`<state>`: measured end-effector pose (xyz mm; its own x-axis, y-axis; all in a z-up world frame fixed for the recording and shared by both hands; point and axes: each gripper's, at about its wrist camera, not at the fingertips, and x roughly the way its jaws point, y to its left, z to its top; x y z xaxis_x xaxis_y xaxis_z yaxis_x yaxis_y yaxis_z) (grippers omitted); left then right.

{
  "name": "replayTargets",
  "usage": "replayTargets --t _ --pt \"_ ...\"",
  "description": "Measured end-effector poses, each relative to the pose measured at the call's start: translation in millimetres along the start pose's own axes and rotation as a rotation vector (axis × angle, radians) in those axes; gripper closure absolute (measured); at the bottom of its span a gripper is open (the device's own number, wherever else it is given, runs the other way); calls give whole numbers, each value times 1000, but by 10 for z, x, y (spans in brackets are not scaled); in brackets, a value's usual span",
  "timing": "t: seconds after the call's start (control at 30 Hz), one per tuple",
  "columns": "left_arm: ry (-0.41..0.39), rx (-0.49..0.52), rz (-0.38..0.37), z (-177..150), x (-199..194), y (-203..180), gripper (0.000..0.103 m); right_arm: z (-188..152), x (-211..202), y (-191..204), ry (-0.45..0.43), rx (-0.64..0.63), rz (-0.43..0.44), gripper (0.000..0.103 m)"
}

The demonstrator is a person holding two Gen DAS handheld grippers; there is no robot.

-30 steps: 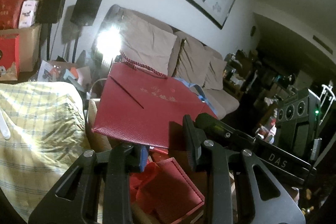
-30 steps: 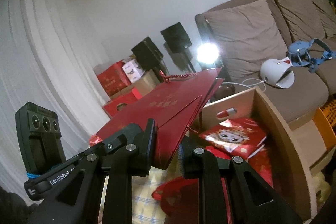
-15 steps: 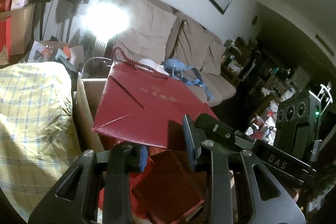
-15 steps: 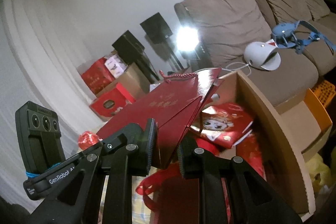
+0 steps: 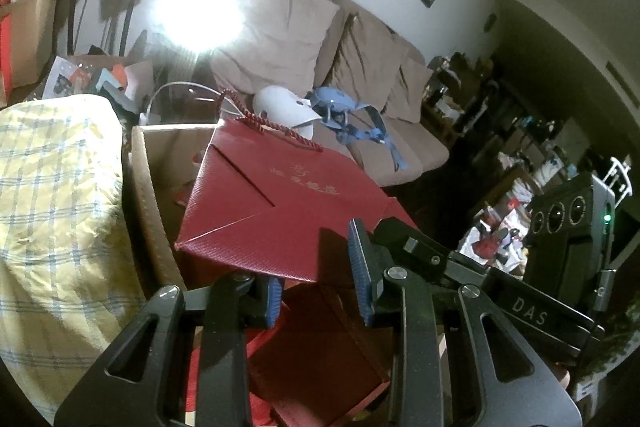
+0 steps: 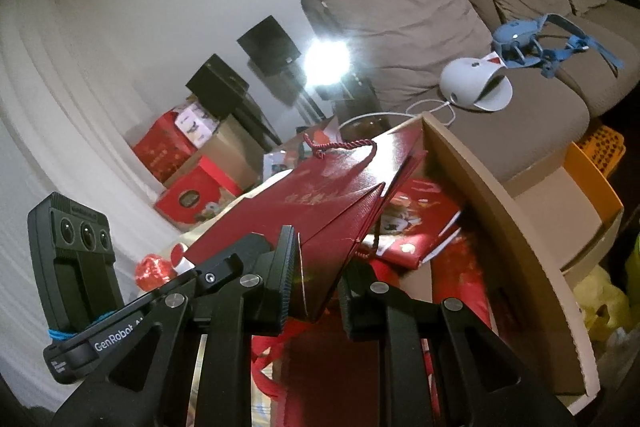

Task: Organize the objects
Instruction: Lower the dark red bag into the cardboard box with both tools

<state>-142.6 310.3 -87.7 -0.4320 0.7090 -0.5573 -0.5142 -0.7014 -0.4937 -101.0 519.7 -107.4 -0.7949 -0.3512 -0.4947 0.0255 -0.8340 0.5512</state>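
Right wrist view: right gripper (image 6: 316,279) clamps the flattened red gift bag (image 6: 340,199), now lower over the cardboard box (image 6: 500,211). Left gripper (image 5: 316,291) fingers stand apart at the bag's edge; grip unclear. Boxing looks close.

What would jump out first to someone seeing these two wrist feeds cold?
The flattened dark red gift bag fills the middle of both views, both grippers at its near edge, hanging over the open cardboard box of red packages. Behind it a glaring lamp whites out the spot beside the beige sofa, where a white device and a blue strapped gadget lie.
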Motion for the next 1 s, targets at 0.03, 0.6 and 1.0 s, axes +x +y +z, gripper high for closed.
replayTargets --t 0.03,0.6,1.0 --pt "5 1 0 0 13 -5 75 1 2 -10 2 3 -3 84" --pt "64 -50 -1 -74 132 20 75 -16 121 -130 69 55 -34 84" --pt "86 -66 -8 -55 174 61 75 -38 183 -157 83 79 -41 84"
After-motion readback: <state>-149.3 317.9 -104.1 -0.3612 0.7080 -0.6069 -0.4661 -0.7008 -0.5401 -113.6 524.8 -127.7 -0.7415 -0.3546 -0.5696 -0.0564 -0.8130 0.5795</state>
